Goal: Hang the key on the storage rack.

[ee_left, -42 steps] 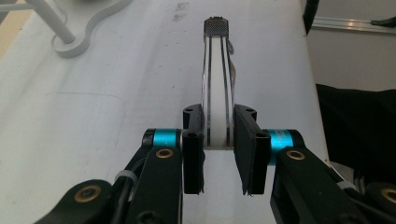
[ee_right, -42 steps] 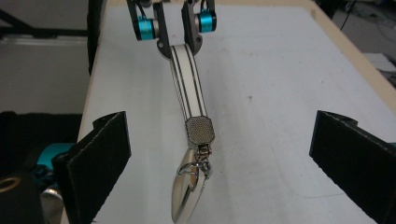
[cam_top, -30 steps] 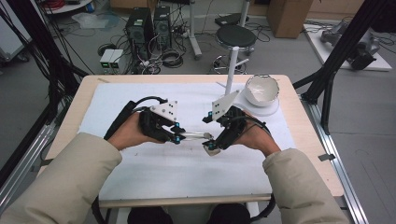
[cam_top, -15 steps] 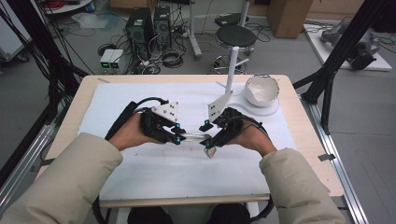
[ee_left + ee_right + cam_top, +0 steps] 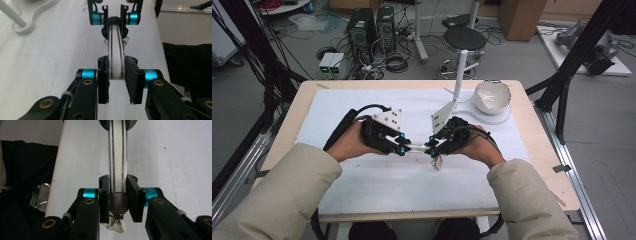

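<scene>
No lettering, label, brand or number can be read on anything in view.

From above our side we look forward and down over the table (image 5: 532, 165) to the floor beyond. Each gripper camera sits close behind its own jaws, facing the other across the white mat (image 5: 50, 50); both share the clear strip (image 5: 117, 157) spanning between them

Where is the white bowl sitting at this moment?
In the high view the white bowl sits at the table's far right, on the white stand base beside its upright post.
</scene>
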A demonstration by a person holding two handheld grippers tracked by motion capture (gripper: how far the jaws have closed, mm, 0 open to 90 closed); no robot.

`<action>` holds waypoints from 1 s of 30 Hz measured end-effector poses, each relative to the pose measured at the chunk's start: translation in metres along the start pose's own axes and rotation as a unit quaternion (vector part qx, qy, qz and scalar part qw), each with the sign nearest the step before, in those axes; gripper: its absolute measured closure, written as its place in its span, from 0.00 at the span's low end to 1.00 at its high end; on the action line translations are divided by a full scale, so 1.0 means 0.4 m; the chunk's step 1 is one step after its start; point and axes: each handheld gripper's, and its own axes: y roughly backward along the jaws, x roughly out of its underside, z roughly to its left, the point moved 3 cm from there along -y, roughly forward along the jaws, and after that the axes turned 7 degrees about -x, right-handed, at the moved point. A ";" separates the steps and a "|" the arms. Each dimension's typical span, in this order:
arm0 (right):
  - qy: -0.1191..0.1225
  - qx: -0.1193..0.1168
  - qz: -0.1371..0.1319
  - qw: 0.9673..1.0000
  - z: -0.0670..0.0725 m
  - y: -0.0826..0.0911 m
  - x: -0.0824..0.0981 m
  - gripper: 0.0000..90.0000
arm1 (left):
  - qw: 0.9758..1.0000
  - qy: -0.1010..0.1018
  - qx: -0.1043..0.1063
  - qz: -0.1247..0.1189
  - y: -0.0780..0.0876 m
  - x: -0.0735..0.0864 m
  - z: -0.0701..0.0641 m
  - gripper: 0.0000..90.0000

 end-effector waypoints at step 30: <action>-0.197 0.084 -0.173 0.961 -0.074 0.163 0.110 0.83 | 0.949 0.152 -0.179 -0.211 0.164 0.326 -0.020 0.02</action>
